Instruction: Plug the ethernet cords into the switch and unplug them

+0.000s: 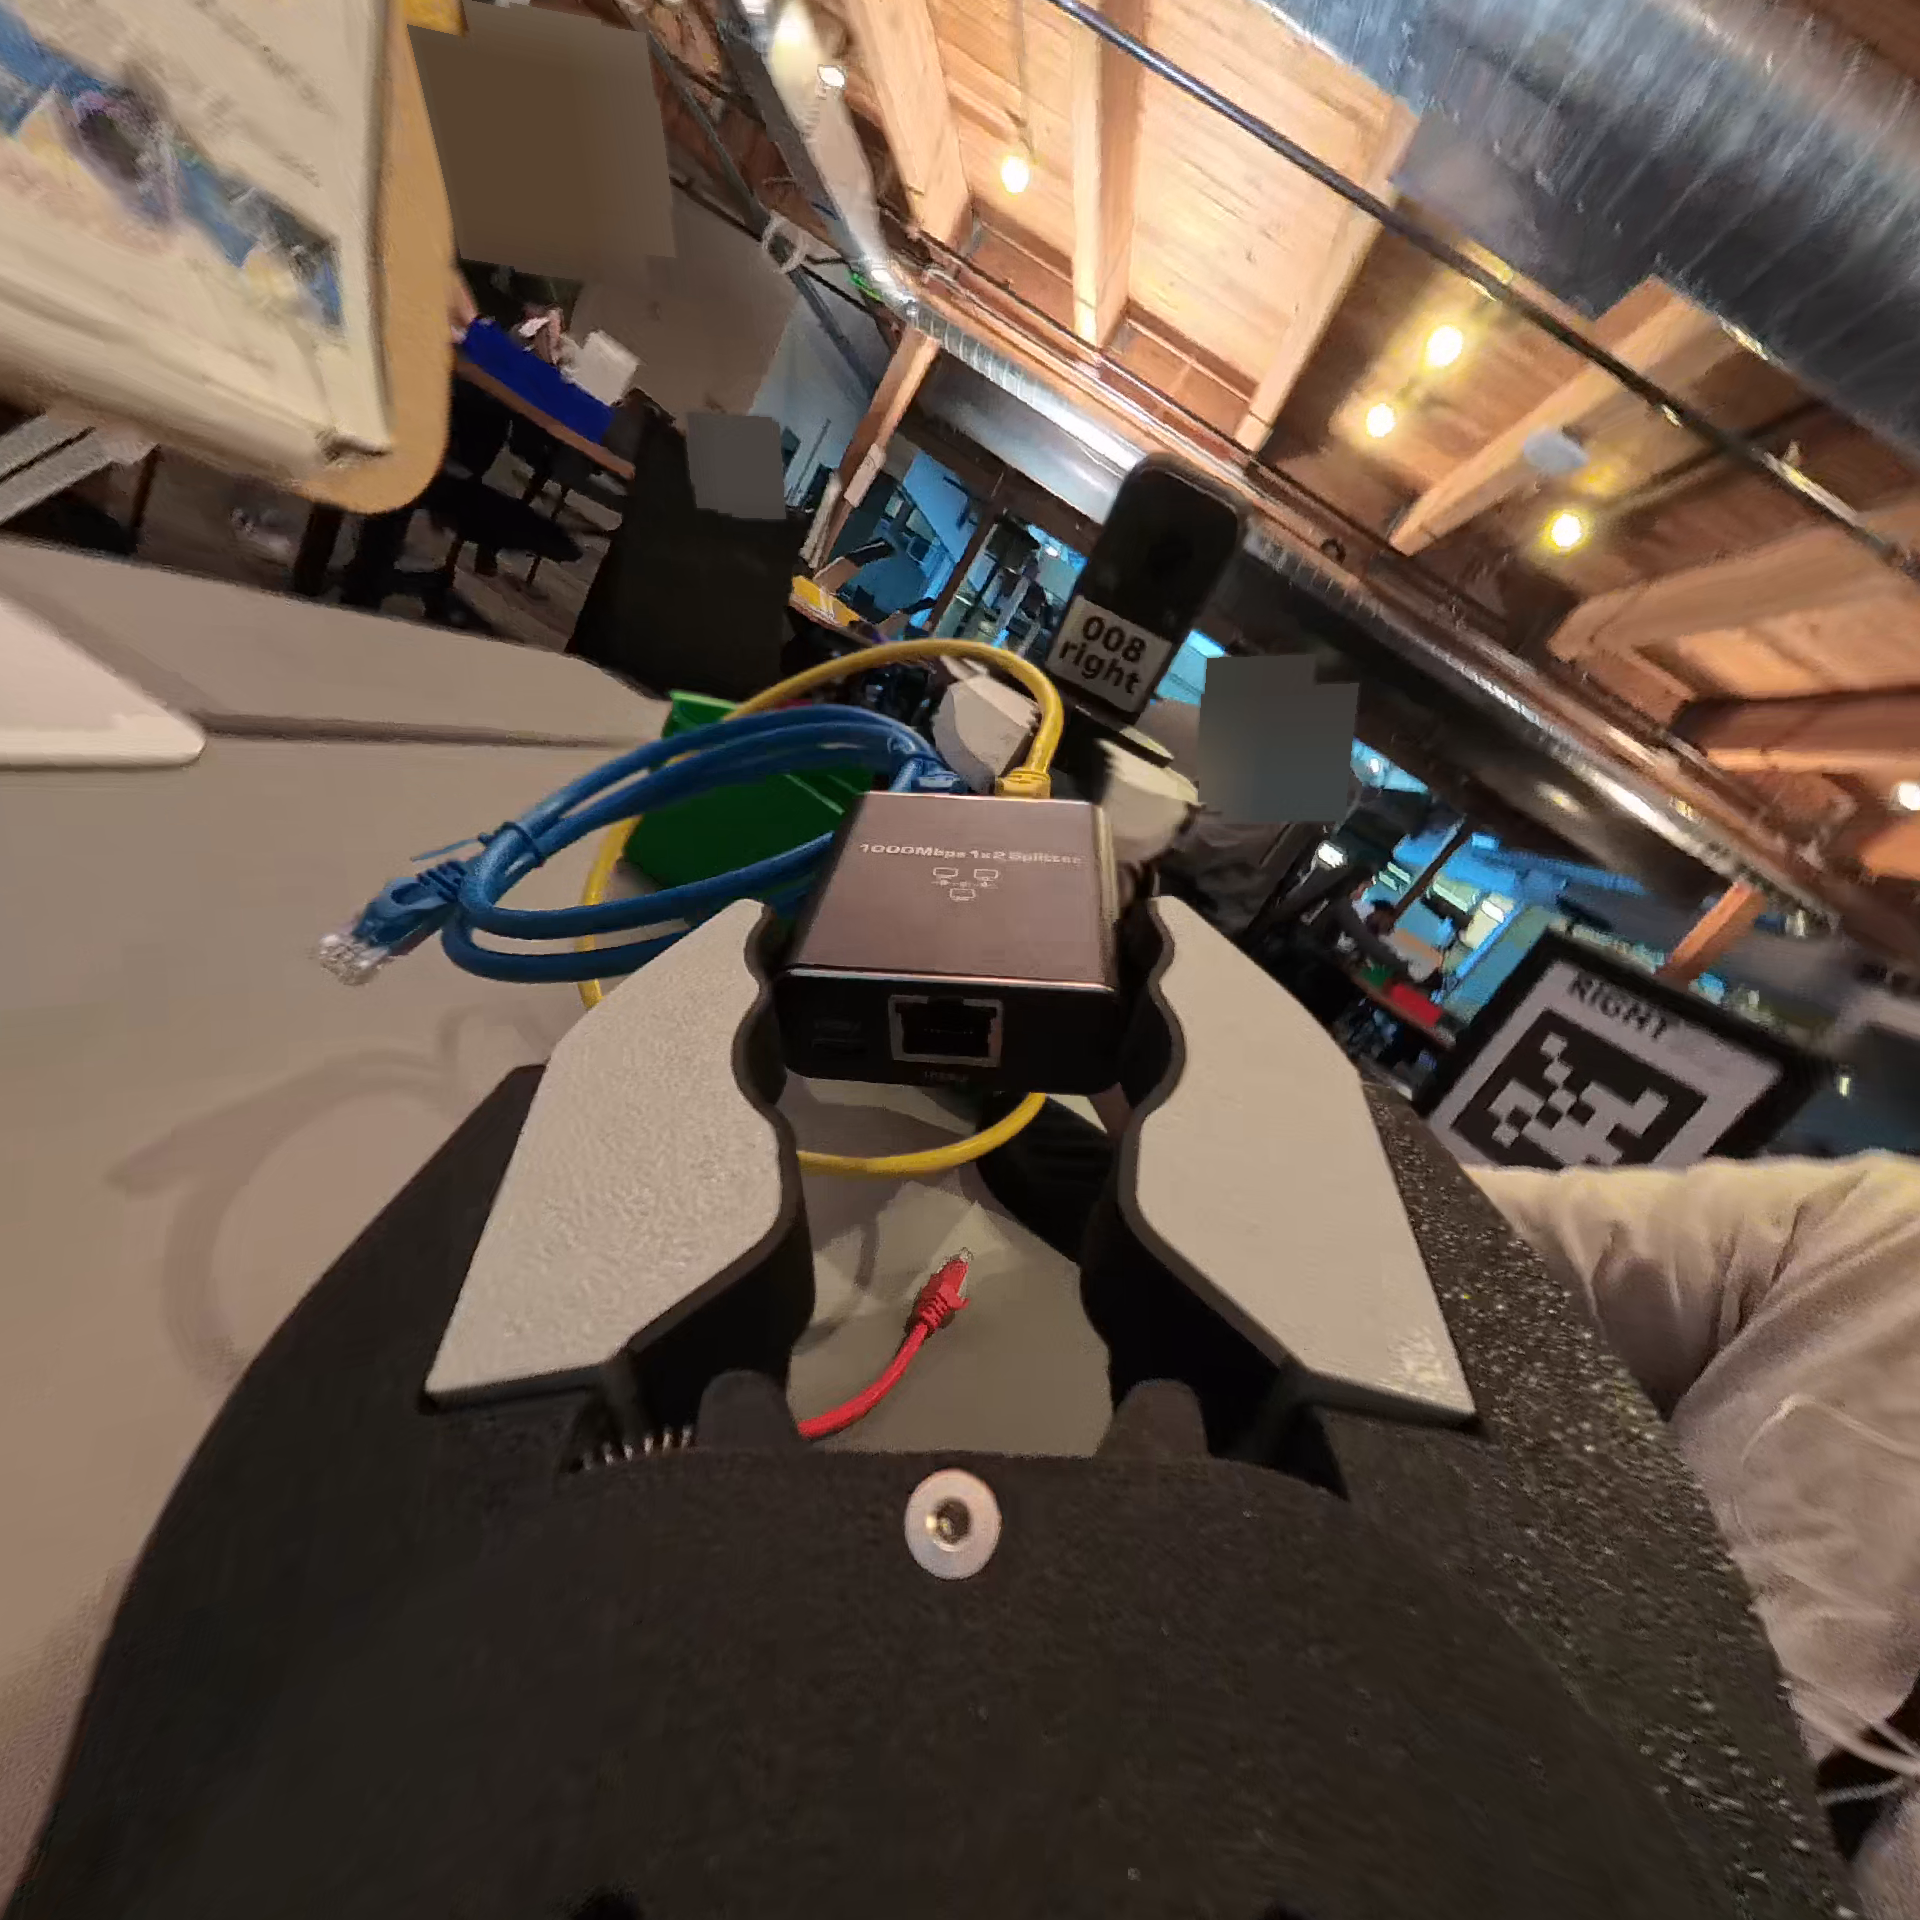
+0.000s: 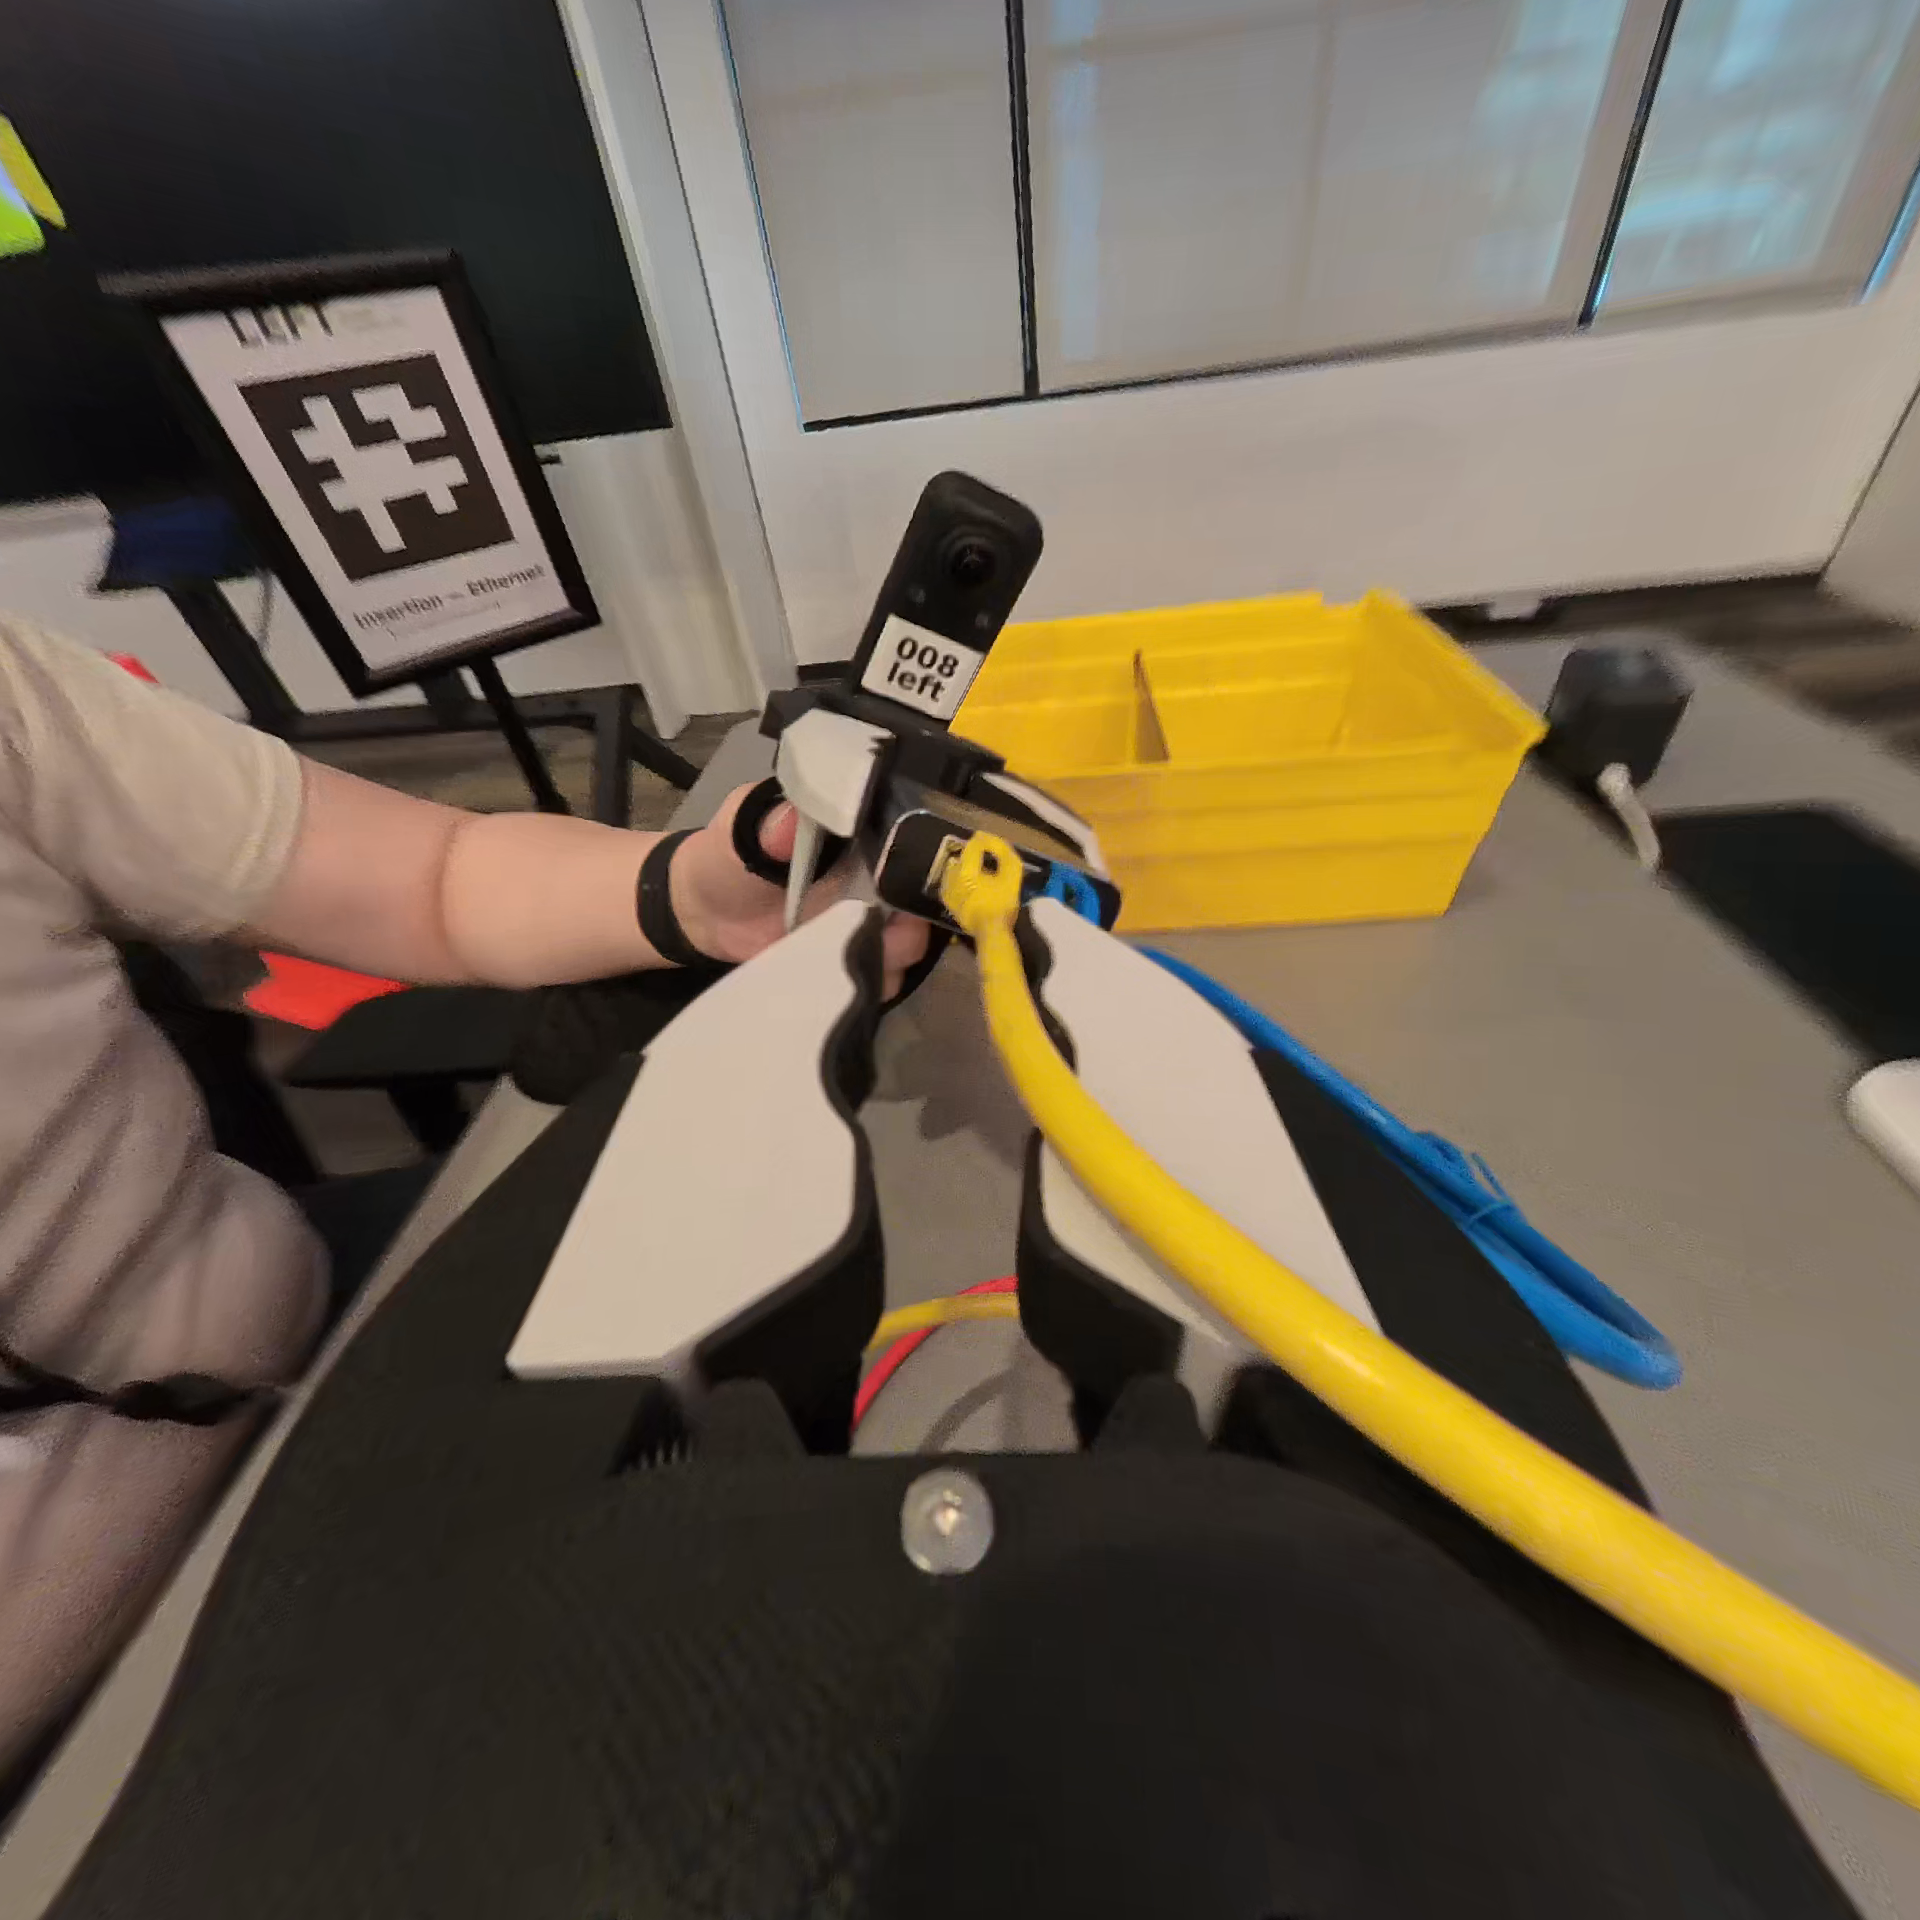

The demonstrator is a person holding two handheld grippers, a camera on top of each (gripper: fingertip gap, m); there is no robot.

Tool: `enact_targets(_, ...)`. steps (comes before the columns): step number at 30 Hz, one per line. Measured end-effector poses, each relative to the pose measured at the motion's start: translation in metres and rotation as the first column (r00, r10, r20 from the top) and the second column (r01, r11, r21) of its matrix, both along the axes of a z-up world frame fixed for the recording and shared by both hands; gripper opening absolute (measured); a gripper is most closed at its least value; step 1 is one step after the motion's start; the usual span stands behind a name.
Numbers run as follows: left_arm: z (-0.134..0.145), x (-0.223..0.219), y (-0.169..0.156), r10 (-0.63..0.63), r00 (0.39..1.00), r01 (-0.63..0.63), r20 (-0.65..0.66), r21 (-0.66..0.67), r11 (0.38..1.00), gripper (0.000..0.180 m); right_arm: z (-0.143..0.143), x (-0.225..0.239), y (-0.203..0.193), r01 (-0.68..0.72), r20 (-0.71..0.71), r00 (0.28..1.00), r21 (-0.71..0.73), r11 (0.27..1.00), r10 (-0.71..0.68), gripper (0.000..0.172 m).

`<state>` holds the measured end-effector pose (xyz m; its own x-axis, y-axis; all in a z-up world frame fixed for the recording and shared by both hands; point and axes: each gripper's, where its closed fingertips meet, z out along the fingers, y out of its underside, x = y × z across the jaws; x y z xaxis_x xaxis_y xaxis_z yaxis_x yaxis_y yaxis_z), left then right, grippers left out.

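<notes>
Okay, your left gripper (image 1: pixel 951 997) clamps the switch (image 1: pixel 961 904) at 12 o'clock, off the table; keep it steady. Right gripper (image 2: pixel 951 956) is narrowly open, with the yellow cord (image 2: pixel 1039 1060) loose between its pads. Yellow and blue cord (image 2: pixel 1455 1174) look seated; regrip at the plug and pull straight.

Grey table (image 2: pixel 1455 1039), yellow bin (image 2: pixel 1299 831)

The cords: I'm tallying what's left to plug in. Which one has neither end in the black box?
The red cord: its plug lies loose on the table, while yellow and blue enter the box.
</notes>
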<state>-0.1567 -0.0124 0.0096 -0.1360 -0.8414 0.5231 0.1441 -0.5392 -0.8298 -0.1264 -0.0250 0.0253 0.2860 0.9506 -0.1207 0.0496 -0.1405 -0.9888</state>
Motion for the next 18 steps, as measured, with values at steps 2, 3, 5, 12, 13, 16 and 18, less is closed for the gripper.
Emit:
enact_targets(2, -0.008, 0.0, 0.007, 0.031, 0.999, -0.031, -0.03, -0.025, 0.999, 0.063, -0.009, 0.006, 0.006, 0.01, -0.04, 0.999, -0.1, 0.995, -0.014, 0.027)
enact_targets(3, -0.009, -0.002, 0.01, 0.048, 0.998, -0.049, -0.035, -0.029, 0.998, 0.063, -0.011, 0.01, 0.009, 0.032, -0.058, 0.998, -0.121, 0.992, -0.039, 0.026)
enact_targets(5, -0.004, -0.006, 0.013, 0.07, 0.997, -0.071, -0.011, -0.049, 0.996, 0.063, -0.014, 0.018, 0.007, 0.037, -0.063, 0.997, -0.134, 0.99, -0.045, 0.025)
enact_targets(12, -0.005, -0.007, 0.025, 0.213, 0.972, -0.208, -0.096, 0.062, 0.976, 0.063, -0.03, 0.032, -0.014, 0.259, 0.154, 0.949, 0.109, 0.96, -0.274, 0.019)
enact_targets(13, -0.007, -0.006, 0.025, 0.221, 0.969, -0.215, -0.11, 0.061, 0.975, 0.063, -0.028, 0.033, -0.012, 0.335, 0.19, 0.902, 0.257, 0.907, -0.387, 0.032)
enact_targets(16, -0.016, -0.002, 0.027, 0.265, 0.947, -0.249, -0.181, 0.109, 0.962, 0.062, -0.016, 0.015, -0.011, 0.27, 0.273, 0.774, 0.674, 0.687, -0.571, 0.049)
enact_targets(18, -0.02, 0.0, 0.026, 0.284, 0.936, -0.263, -0.209, 0.123, 0.957, 0.063, -0.016, 0.0, -0.002, 0.179, 0.306, 0.728, 0.779, 0.601, -0.613, 0.052)
